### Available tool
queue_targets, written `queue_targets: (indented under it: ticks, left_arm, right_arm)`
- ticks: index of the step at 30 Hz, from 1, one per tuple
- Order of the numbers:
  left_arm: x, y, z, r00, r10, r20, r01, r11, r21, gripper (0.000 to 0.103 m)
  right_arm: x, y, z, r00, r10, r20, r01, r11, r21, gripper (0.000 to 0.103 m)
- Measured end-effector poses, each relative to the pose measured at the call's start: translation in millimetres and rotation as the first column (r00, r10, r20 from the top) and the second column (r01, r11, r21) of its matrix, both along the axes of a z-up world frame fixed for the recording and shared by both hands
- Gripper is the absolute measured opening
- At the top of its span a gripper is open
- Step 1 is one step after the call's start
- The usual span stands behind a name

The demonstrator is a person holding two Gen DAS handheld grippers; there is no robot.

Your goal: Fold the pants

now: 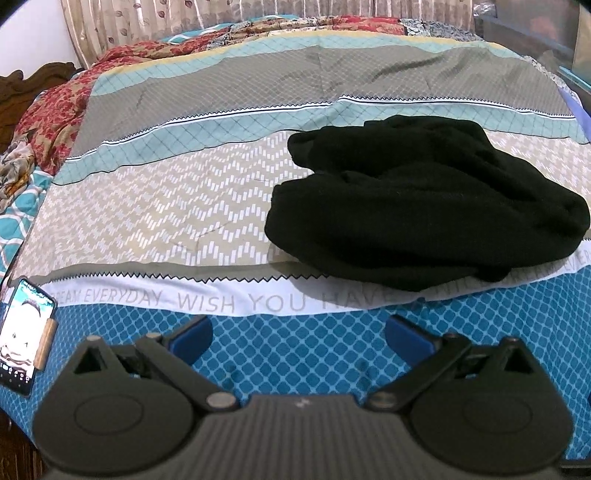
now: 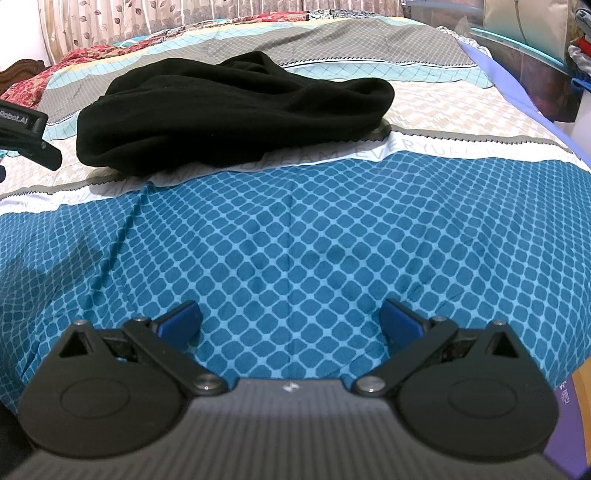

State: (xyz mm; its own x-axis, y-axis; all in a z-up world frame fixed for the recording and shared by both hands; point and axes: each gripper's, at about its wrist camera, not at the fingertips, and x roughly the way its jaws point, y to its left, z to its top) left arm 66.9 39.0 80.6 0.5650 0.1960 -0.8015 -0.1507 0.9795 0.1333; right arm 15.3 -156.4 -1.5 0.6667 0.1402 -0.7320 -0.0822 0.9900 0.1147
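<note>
Left wrist view, going L to R: a phone [image 1: 24,334] w/ lit screen sits at the far left edge of the bed, propped in a holder. Red floral blanket [image 1: 55,114] is bunched along the left side near the dark wooden headboard [image 1: 22,79]. Bedsheet [image 1: 177,192] runs in bands: grey, teal, beige zigzag, a white strip w/ printed words, then blue lattice closest to the camera. Left gripper [image 1: 299,334] hangs over the blue band, jaws spread wide, nothing between the blue pads [image 1: 194,334]. Right of center, the black pants [image 1: 417,206] lie in a loose crumpled heap (not flat, no fold lines readable) on the beige zigzag band, near edge overlapping the white text strip. Pants are ahead of and to the right of the gripper, well apart from it. Curtain [image 1: 155,26] hangs behind the bed.

Right wrist view, L to R: left gripper's body [image 2: 26,129] pokes in at the left edge, black w/ a white label; can't tell its opening from here. Pants [image 2: 229,110] sit up-left of center, same heap, bottom edge on the white strip. Right gripper [image 2: 291,319] is over the blue lattice part of the sheet [image 2: 295,229], fingers wide apart, holding nothing, blue pads [image 2: 400,319] clear of the fabric. Pants are well ahead of it, no contact. Far right: purple bed edge [image 2: 517,85] and shelving w/ stacked stuff [image 2: 580,40], too blurred to ID.
</note>
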Motion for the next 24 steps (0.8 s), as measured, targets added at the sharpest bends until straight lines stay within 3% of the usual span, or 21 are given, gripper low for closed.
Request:
queue_targets:
  ticks: [13,15,17,19,21,24]
  left_arm:
    - [4,-8,-1,0.999,-0.023,-0.025,0.023,1.0,0.005,0.103]
    - [4,-7,1,0.999,-0.044,-0.007,0.044,0.999,0.021,0.103]
    - [3,-3,5,0.996,-0.075,0.05,0.07,0.994,0.087,0.103]
    - [0,-1,7,0.981,-0.136,0.139,0.107,0.974,0.199,0.103]
    - [2,-3,5,0.958,-0.211,0.194,0.145,0.941,0.306,0.103]
    - [19,-5,-1,0.94,-0.28,0.195,0.201,0.916,0.347,0.103]
  right_arm:
    - [-4,-11,7,0.998,-0.03,0.05,0.028,0.999,0.042,0.102]
    - [-10,-15,14,0.993,-0.049,0.106,0.044,0.997,0.057,0.091]
    - [-10,-20,14,0.991,-0.059,0.117,0.051,0.996,0.07,0.072]
    - [-3,-29,8,0.995,-0.072,0.07,0.064,0.993,0.102,0.059]
    - [-1,-38,6,0.994,-0.092,0.063,0.082,0.986,0.147,0.057]
    - [2,-41,6,0.994,-0.094,0.063,0.083,0.983,0.164,0.058]
